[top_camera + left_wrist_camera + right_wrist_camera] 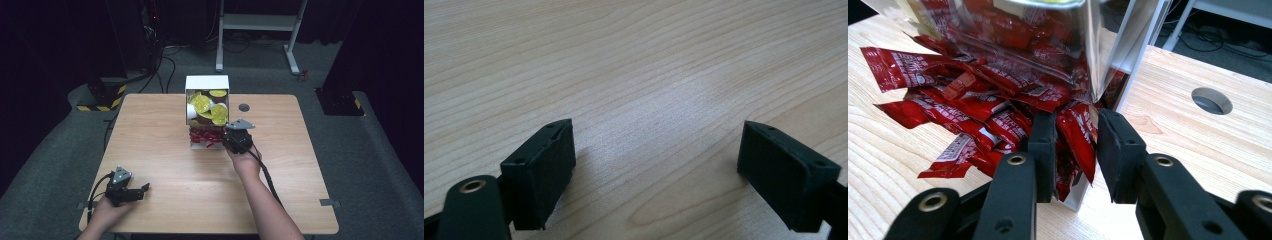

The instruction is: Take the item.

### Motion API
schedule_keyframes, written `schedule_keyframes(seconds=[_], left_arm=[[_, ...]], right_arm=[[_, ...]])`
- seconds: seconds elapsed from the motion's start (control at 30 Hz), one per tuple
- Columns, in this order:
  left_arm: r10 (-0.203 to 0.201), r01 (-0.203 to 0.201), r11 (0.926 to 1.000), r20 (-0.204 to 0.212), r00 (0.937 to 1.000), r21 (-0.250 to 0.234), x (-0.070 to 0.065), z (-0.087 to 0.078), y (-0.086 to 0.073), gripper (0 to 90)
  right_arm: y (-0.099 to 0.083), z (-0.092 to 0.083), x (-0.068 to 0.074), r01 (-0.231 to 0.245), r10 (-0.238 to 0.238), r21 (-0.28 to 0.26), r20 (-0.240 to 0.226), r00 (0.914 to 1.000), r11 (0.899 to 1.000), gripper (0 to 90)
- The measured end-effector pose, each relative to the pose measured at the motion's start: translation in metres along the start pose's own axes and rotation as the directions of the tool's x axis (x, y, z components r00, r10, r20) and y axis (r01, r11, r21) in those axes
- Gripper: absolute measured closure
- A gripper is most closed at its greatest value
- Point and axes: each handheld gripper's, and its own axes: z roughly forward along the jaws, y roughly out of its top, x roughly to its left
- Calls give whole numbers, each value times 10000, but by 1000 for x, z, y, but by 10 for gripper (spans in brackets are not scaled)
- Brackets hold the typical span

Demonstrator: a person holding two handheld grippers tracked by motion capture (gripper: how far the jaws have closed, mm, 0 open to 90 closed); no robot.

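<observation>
right gripper (1075, 150) jaws closing round a red sachet (1079, 134) | left gripper (656, 172) jaws apart

Each hand carries a black gripper topped by a grey 3-cornered plate. The left gripper (131, 191) sits near the table's near-left corner, the right gripper (235, 141) farther in toward the middle. A black cable trails from each back along the forearm. Both forearms are bare, with no sleeves in sight. Close up, the jaws are matte black blocky pads with small screw holes, and the linkage arms bear brass-coloured rivets.
</observation>
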Motion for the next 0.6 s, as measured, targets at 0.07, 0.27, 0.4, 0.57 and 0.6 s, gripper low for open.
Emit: schedule_keyframes(seconds=[0.07, 0.27, 0.4, 0.57, 0.6], left_arm=[[-47, 47, 10000, 23, 10000, -5, 0, 0, 0, 159], [-6, 6, 10000, 2, 10000, -4, 0, 0, 0, 158], [-50, 50, 10000, 25, 10000, -7, 0, 0, 0, 158], [-7, 7, 10000, 3, 10000, -1, 0, 0, 0, 158], [-3, 3, 10000, 2, 10000, -1, 0, 0, 0, 158]], right_arm=[[0, 0, 1, -36, 35, 32, 31, 10000, 10000, 715], [0, 0, -1, 54, -54, 81, 52, 10000, 10000, 722], [0, 1, 0, 85, -85, 42, 77, 9999, 10000, 715], [2, 2, 0, 132, -132, 94, 74, 9999, 9999, 746], [2, 2, 0, 132, -132, 94, 74, 9999, 9999, 746]])
